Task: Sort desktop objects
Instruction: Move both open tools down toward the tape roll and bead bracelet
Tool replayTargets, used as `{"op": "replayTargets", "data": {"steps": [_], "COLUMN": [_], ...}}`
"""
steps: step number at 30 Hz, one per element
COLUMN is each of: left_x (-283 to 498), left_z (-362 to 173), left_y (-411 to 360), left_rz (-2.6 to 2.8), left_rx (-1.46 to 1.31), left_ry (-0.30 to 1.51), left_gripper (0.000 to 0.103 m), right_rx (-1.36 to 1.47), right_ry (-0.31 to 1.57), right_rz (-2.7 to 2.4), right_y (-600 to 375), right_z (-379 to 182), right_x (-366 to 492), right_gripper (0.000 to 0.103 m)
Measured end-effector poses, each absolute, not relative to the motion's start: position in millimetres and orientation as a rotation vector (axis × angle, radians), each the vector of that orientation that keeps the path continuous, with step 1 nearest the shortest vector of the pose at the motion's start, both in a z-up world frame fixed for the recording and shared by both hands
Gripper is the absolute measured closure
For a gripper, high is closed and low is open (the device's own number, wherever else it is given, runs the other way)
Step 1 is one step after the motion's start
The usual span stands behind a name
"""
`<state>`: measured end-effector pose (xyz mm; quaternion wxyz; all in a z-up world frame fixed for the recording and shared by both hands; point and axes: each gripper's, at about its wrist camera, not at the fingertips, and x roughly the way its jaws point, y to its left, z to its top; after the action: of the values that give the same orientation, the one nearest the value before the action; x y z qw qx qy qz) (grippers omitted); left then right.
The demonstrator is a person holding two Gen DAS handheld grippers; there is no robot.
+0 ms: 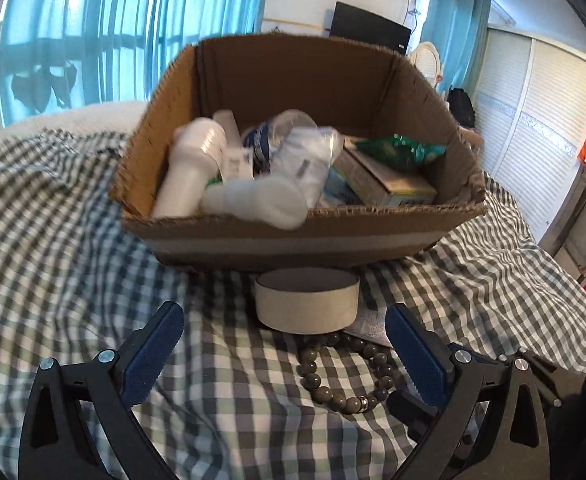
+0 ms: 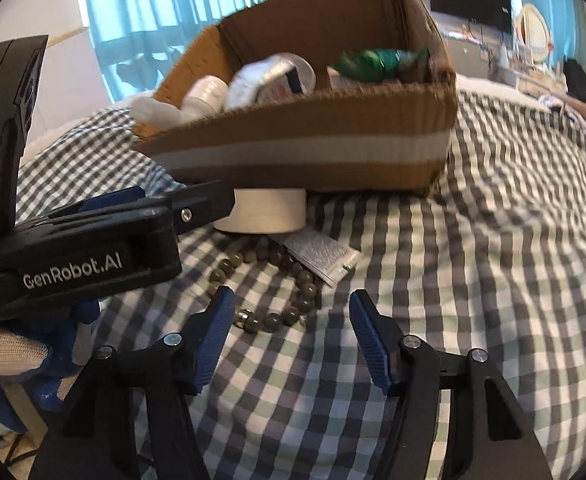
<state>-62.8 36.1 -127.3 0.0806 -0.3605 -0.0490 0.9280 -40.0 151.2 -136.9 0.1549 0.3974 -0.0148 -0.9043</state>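
perhaps stone, round bead bracelet [image 2: 269,288]

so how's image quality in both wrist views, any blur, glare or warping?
Left wrist: cardboard box and the bottles inside smear with motion blur, tape roll and bead bracelet sharper, backlit curtains bright. Right wrist: box rim blurred, checked bedsheet bends with fisheye warp, black corners in both views.

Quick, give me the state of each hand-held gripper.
Left hand-held gripper: open, holding nothing, the tape roll and bead bracelet ahead.
Right hand-held gripper: open, holding nothing, near the bracelet.
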Motion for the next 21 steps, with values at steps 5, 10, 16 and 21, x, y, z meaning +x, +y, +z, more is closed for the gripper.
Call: {"op": "replayTargets", "data": {"steps": [5,10,16,21], "left_x": [-79,-93,-107,-117], "left_z": [-142,-152,-166,-175], "left_y": [38,45,46,54], "left_rz": [2.739,2.739,2.728,2.683], "left_rx": [-1.129,-1.134,-1.169,-1.207], "left_ry": [-0.22,-0.236,-0.273,-0.242], "left_gripper": [0.0,0.0,0.002,0.006], "right_rx": [1.198,1.221,1.256,1.26], "right_ry": [-0.127,-0.117,-0.147,-0.087], "right_rz": [-2.571,-2.553,-2.507,-2.533], "right_y": [158,150,147,142], "right_z": [-148,-156,-171,-172], "right_x": [-53,-66,-78,-76], "right_gripper": [0.049,0.049,0.048,0.074]}}
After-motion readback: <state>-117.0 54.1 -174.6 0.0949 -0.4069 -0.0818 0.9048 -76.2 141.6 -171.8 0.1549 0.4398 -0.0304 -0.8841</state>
